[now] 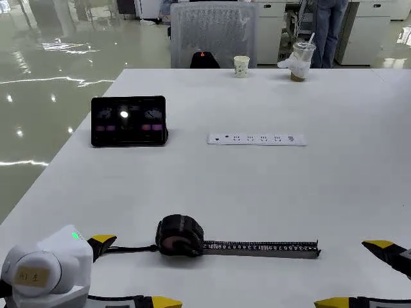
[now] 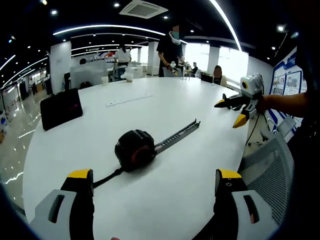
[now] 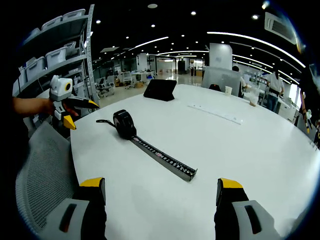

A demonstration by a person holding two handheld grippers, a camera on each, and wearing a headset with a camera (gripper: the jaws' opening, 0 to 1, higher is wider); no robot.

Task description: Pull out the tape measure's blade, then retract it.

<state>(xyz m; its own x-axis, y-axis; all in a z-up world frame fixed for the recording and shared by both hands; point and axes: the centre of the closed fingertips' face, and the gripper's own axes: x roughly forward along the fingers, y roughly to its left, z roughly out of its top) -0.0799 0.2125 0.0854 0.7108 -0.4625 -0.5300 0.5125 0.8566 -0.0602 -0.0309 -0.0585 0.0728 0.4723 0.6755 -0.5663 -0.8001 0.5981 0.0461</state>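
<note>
A black tape measure (image 1: 180,236) lies on the white table (image 1: 270,186) near its front edge, and its blade (image 1: 263,248) is drawn out flat to the right. A black wrist strap trails from the case to the left. My left gripper (image 1: 131,273) is open just left of the case, touching nothing. My right gripper (image 1: 356,274) is open a little past the blade's hooked end. In the left gripper view the tape measure (image 2: 135,149) sits ahead of the open jaws, with the right gripper (image 2: 235,107) beyond. In the right gripper view the blade (image 3: 162,157) ends ahead of the open jaws.
A black tablet (image 1: 128,120) stands propped at the left and a white power strip (image 1: 257,138) lies mid-table. A paper cup (image 1: 241,65) and a plastic cup with a straw (image 1: 300,61) stand at the far edge. A grey mesh chair (image 1: 212,35) is behind the table, with a person standing beyond.
</note>
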